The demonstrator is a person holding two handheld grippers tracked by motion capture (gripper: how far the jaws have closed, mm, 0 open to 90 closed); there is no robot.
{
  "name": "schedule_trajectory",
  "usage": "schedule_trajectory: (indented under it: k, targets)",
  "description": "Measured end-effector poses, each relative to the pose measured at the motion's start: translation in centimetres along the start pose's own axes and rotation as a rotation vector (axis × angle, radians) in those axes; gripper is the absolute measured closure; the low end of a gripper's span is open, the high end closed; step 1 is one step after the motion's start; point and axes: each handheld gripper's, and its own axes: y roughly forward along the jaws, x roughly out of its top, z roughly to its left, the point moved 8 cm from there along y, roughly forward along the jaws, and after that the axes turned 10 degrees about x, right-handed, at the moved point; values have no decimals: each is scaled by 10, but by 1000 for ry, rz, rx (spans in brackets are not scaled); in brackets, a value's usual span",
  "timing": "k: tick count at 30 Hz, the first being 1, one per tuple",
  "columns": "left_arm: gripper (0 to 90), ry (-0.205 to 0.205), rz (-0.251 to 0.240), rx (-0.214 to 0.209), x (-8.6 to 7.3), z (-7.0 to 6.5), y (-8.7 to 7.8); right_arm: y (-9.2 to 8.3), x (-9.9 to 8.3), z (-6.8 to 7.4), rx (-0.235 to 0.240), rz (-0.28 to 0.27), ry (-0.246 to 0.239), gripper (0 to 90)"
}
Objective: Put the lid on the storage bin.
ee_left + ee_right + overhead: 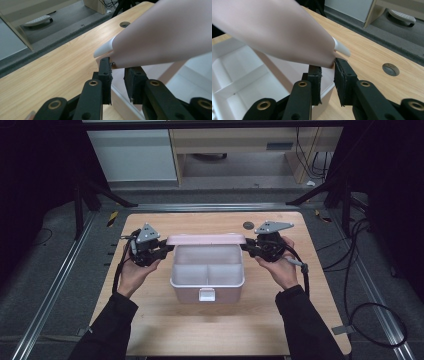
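Observation:
A pale pink box with a white, divided inside stands in the middle of the wooden table. Its pink lid is raised along the back edge. My left gripper is at the lid's left end and my right gripper at its right end. In the left gripper view the lid fills the upper right, and its corner sits between the pads of the gripper. In the right gripper view the lid reaches down into the gripper, with the pads closed on its corner above the box's compartments.
A white latch is on the box's front wall. A round grommet hole lies in the table behind the lid. Bare tabletop extends in front of the box. Black cables run along the floor to the right.

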Motion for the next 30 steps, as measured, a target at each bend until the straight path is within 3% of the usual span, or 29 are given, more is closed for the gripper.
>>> schedule_trajectory:
  k: [5, 13, 22, 30]
  targets:
    - [743, 4, 19, -6, -13, -9, -7, -7, -13, 13, 21, -12, -4, 722]
    - [596, -21, 28, 39, -26, -20, -24, -15, -27, 36, 19, -20, -35, 611]
    - [510, -48, 79, 46, -48, -20, -34, -29, -50, 43, 12, 7, -5, 534]
    - [484, -73, 81, 37, -61, -17, -42, -35, -65, 44, -1, 53, -4, 488]
